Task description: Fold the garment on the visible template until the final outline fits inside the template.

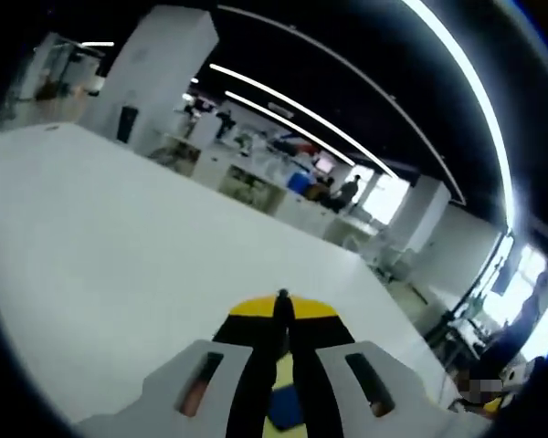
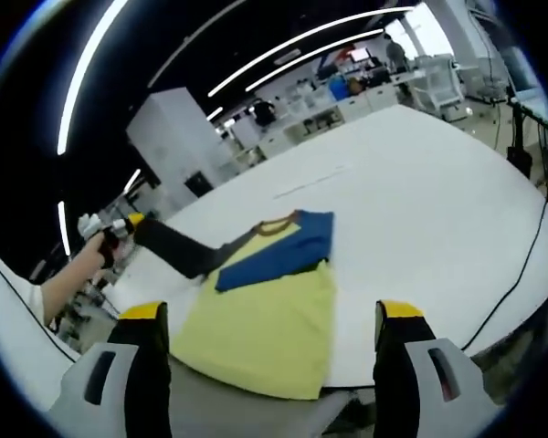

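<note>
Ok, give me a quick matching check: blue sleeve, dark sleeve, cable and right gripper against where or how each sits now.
1. blue sleeve
2. dark sleeve
3. cable
4. right gripper

A. jaws wide apart
B. held out by the left gripper
C. lying on the bare table
D. folded across the yellow body

Pairs: 1-D, 2-B, 3-C, 4-A.

I count one garment (image 2: 272, 301), lying on one white table (image 2: 420, 201). Left of that garment I see one of my grippers, the left gripper (image 2: 119, 228).
</note>
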